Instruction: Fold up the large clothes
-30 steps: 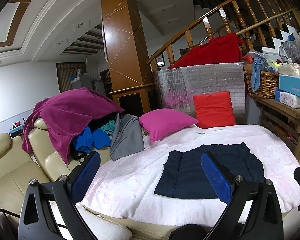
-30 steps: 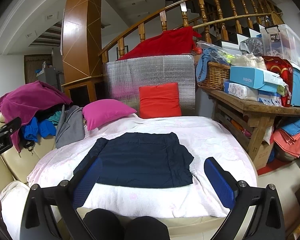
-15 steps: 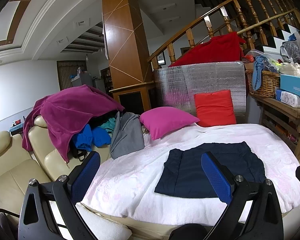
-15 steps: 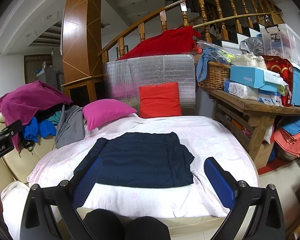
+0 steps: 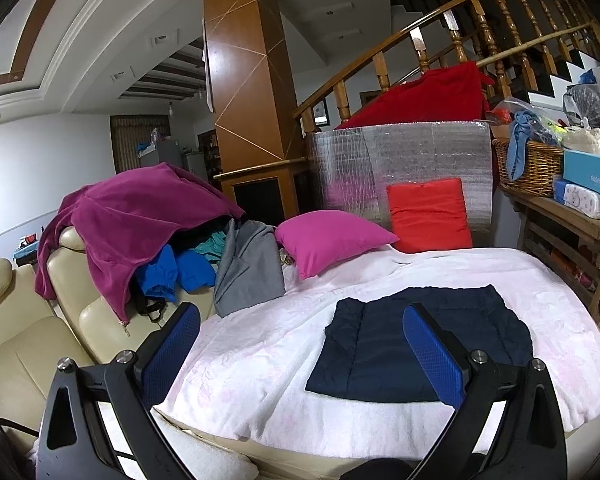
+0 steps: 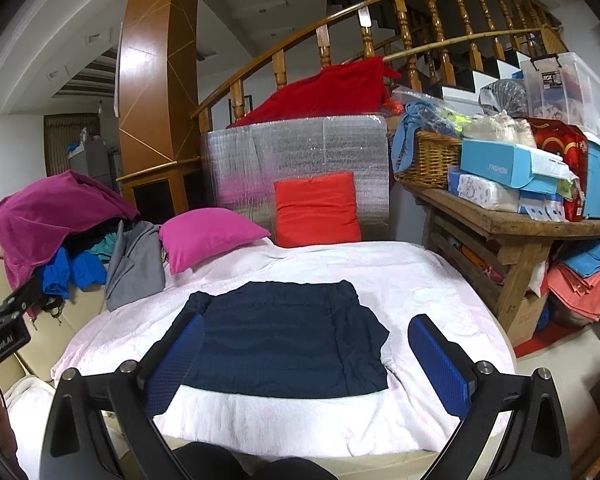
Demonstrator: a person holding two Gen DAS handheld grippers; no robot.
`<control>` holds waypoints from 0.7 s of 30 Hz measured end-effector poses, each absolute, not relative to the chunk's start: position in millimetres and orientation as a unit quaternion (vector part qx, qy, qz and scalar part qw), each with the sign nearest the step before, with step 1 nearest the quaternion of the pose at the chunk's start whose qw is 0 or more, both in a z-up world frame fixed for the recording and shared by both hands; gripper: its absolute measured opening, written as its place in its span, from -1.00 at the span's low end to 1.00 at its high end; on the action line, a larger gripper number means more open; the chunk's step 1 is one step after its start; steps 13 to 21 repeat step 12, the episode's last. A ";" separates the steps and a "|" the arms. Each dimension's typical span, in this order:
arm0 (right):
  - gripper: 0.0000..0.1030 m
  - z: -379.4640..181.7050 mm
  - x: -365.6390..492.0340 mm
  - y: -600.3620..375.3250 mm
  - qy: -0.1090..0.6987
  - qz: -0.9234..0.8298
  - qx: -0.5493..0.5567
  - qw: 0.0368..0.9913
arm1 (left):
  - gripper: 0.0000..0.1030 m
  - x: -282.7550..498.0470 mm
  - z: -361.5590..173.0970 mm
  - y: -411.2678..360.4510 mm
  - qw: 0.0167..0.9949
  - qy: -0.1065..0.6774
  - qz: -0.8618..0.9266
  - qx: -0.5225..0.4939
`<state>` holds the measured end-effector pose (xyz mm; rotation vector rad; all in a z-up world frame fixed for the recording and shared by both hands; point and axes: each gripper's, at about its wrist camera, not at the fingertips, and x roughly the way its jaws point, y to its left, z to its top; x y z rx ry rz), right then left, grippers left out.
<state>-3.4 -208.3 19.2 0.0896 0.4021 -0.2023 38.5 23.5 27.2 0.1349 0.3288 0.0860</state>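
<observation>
Navy garment (image 6: pixel 284 340) lies folded into a rough rectangle on the pink-white blanket (image 6: pixel 420 280) that covers the bed, nearer the front edge than the pillows, its edges flat apart from a slight flare at the right side. Left gripper (image 5: pixel 300 350) hangs above the near left part of the bed with its jaws spread wide — the 2 blue pads (image 5: pixel 432 356) stand well apart and nothing sits between them; in the left view the right pad overlaps the garment (image 5: pixel 416 340), but whether it touches the cloth cannot be told. Right gripper (image 6: pixel 304 364) is also wide open and empty, its 2 pads (image 6: pixel 440 364) framing the garment from the front, the left one over the garment's near left corner and the right one over bare blanket just beside the right edge — contact cannot be judged here either. Behind the garment a magenta pillow (image 6: pixel 208 236) and a red cushion (image 6: pixel 316 210) rest at the far side of the bed, the cushion leaning on a silver foil panel (image 6: pixel 296 160). To the left a heap of clothes (image 5: pixel 148 232), topped by a magenta one, covers a cream sofa (image 5: pixel 16 344). A wooden table (image 6: pixel 512 224) loaded with boxes and a basket stands to the right.
</observation>
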 end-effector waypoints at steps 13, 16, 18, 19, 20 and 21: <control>1.00 -41.5 110.8 -315.8 0.262 -0.170 0.082 0.946 | 0.97 169.3 -39.5 73.4 0.960 0.280 -0.026 -0.003; 1.00 -41.5 110.8 -315.8 0.262 -0.170 0.082 0.946 | 0.97 169.3 -39.5 73.4 0.960 0.280 -0.026 -0.003; 1.00 -41.5 110.8 -315.8 0.262 -0.170 0.082 0.946 | 0.97 169.3 -39.5 73.4 0.960 0.280 -0.026 -0.003; 1.00 -41.5 110.8 -315.8 0.262 -0.170 0.082 0.946 | 0.97 169.3 -39.5 73.4 0.960 0.280 -0.026 -0.003; 1.00 -41.5 110.8 -315.8 0.262 -0.170 0.082 0.946 | 0.97 169.3 -39.5 73.4 0.960 0.280 -0.026 -0.003; 1.00 -41.5 110.8 -315.8 0.262 -0.170 0.082 0.946 | 0.97 169.3 -39.5 73.4 0.960 0.280 -0.026 -0.003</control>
